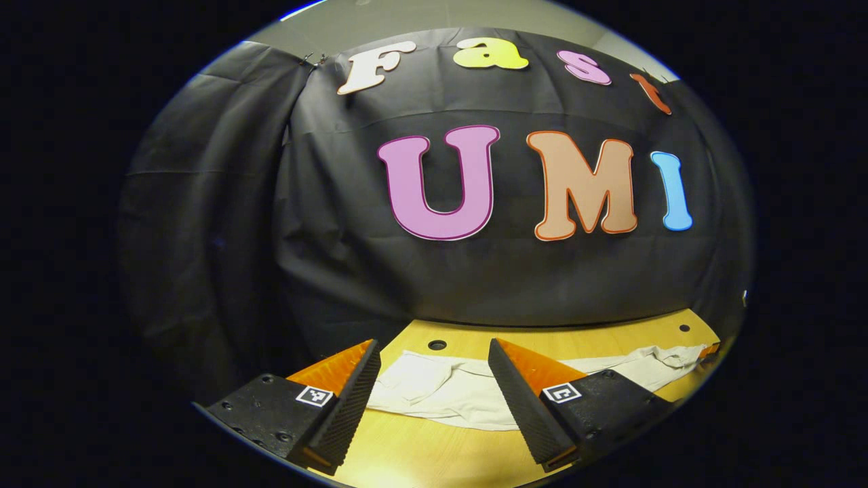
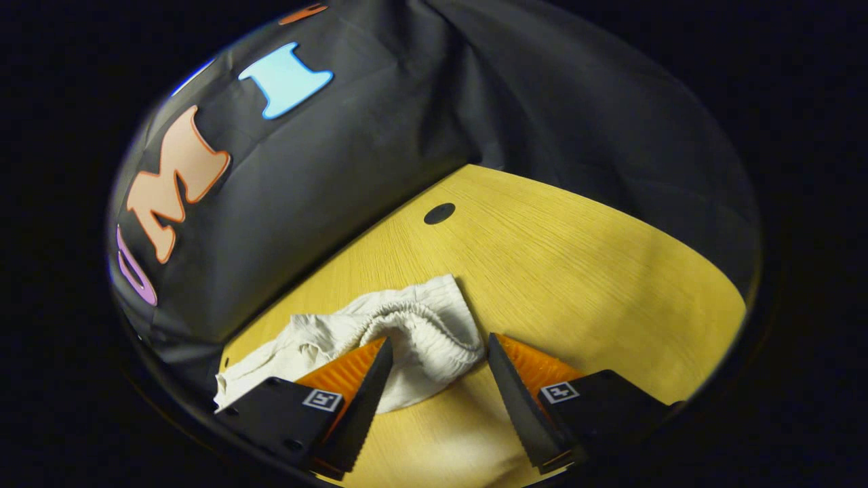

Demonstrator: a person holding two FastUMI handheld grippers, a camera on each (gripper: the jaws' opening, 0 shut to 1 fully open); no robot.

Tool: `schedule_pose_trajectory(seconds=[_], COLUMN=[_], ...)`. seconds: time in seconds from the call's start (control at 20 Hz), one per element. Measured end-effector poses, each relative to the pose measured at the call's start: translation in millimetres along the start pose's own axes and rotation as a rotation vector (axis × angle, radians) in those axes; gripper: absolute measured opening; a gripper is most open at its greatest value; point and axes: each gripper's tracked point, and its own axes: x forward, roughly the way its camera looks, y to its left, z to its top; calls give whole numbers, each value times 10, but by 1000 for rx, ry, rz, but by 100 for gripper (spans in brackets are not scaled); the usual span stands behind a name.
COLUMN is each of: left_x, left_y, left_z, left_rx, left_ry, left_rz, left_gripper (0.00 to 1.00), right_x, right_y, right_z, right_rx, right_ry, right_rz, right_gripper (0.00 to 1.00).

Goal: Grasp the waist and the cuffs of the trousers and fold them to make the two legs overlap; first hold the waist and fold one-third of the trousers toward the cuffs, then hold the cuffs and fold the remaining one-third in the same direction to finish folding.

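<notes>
hovering, both grippers (image 1: 430, 400) (image 2: 437, 400) gaping, empty, over crumpled cream cotton trousers (image 2: 407, 332); elastic waistband (image 2: 424, 318) bunching is risking a single-layer pinch.

Trousers (image 1: 468, 393) partly hidden behind the left gripper's fingers (image 1: 515, 396); their far end is cut off at the edge.
</notes>
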Motion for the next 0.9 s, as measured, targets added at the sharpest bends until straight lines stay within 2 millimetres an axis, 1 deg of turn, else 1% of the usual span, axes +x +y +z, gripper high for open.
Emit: schedule_pose_trajectory(seconds=[0.05, 0.1, 0.15, 0.2, 0.25, 0.3, 0.35, 0.4, 0.45, 0.5, 0.55, 0.6, 0.7, 0.8, 0.85, 0.9], left_x=[-12, -15, -29, -31, -33, -33, -27, -37, -38, -50, -56, -60, -52, -32, -13, 7], left_y=[-32, -76, -103, -140, -170, -203, -229, -243, -259, -269, -276, -279, -277, -294, -291, -290], left_z=[-17, -36, -52, -65, -75, -77, -66, -59, -42, -40, -17, -6, 18, -14, -44, -77], left_rx=[-3, -4, -1, 3, 4, 5, 5, 5, 6, 7, 10, 13, 3, -23, -35, -43], left_ry=[3, 8, 13, 16, 20, 20, 20, 16, 15, 13, 14, 11, 6, 14, 23, 32], left_rz=[-4, -7, -9, -14, -20, -25, -30, -33, -38, -41, -48, -55, -73, -107, -125, -143], left_gripper=[96, 95, 95, 96, 95, 96, 96, 96, 96, 96, 95, 96, 95, 95, 96, 96], right_x=[23, 55, 59, 45, 54, 43, 39, 21, -1, -31, -8, -98, -154, -271, -342, -424], right_y=[-31, -45, -59, -42, -31, -26, -6, 18, 48, 85, 108, 177, 275, 404, 490, 628], right_z=[-29, -18, -2, 25, 54, 56, 53, 64, 104, 145, 177, 233, 336, 398, 443, 469], right_rx=[7, 25, 42, 59, 76, 81, 76, 75, 69, 67, 76, 85, 97, 92, 77, 57], right_ry=[11, 8, 12, 5, 1, -2, -5, -11, -20, -35, -49, -63, -91, -110, -121, -136], right_rz=[-6, -7, -6, 1, 1, 3, 7, 9, 19, 28, 32, 49, 63, 78, 81, 85], right_gripper=[71, 52, 58, 43, 24, 23, 16, 16, 11, 11, 9, 7, 7, 6, 6, 7])
